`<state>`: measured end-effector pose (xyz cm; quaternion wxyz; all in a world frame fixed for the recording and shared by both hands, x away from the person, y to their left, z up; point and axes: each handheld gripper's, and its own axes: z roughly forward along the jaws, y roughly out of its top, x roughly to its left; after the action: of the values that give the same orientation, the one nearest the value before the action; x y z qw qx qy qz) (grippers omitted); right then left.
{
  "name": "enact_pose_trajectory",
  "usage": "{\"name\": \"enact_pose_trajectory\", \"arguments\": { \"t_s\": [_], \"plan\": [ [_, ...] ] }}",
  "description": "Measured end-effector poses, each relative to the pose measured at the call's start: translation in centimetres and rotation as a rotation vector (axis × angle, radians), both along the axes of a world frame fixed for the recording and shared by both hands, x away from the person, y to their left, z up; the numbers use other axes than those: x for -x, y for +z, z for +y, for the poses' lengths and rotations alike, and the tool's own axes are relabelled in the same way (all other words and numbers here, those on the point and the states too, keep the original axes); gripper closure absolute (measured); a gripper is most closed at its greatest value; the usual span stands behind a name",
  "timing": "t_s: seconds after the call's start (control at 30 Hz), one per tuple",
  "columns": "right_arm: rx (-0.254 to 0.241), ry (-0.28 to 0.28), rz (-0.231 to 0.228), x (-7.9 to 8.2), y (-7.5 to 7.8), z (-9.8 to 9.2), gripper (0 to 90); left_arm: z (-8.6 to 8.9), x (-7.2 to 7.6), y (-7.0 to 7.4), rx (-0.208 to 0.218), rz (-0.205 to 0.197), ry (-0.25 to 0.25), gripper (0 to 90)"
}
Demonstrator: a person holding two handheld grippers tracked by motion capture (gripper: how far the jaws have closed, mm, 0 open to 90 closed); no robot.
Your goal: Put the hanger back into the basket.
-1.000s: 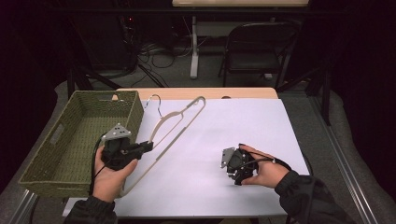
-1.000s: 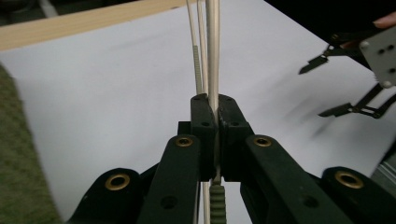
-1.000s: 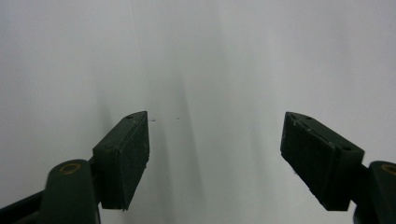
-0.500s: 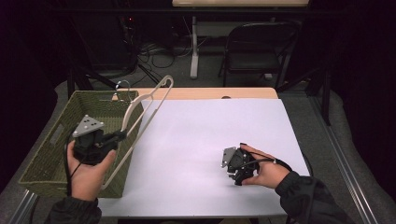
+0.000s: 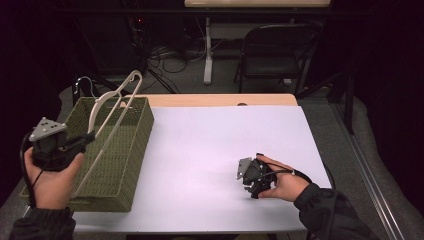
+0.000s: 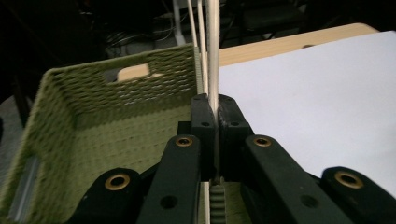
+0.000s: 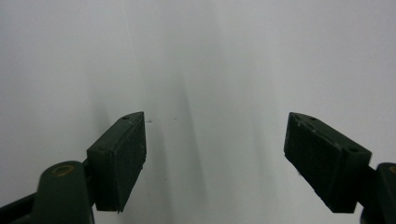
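Cream hanger point(image 5: 111, 117) above basket point(image 5: 131, 165) rim

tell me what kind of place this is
Probably a lab or studio set up for recording tabletop handling, not a home. A white-topped table stands in a dark, curtained space, with loose cables on the floor behind it and a folding chair beside them.

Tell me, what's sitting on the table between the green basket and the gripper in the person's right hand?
Nothing. In the high view, the stretch between the green basket and the right gripper is bare white tabletop. The hanger is over the basket, clamped in the left gripper.
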<state>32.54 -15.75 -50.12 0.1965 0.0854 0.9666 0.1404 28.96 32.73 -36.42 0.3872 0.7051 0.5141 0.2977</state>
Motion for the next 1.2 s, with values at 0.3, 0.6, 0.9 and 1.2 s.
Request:
{"name": "enact_pose_trajectory", "arguments": {
  "t_s": [0.3, 0.6, 0.9, 1.2],
  "plan": [
    [0.017, 0.004, 0.002, -0.2, -0.2, 0.3, 21.1, 4.4, -1.1, -1.7, -0.054, 0.020, -0.013, 87.3],
    [0.022, -0.007, 0.007, -0.3, -0.5, 0.4, 21.2, 6.2, -2.0, -2.4, -0.188, -0.011, -0.200, 87.3],
    [0.025, -0.007, 0.010, -0.3, -0.6, 0.5, 21.2, 7.0, -3.7, -3.0, -0.162, 0.026, -0.253, 87.4],
    [0.020, -0.009, 0.016, -0.3, -0.8, 0.4, 21.5, 8.4, -4.3, -4.3, -0.110, 0.030, -0.291, 87.3]
  ]
}}
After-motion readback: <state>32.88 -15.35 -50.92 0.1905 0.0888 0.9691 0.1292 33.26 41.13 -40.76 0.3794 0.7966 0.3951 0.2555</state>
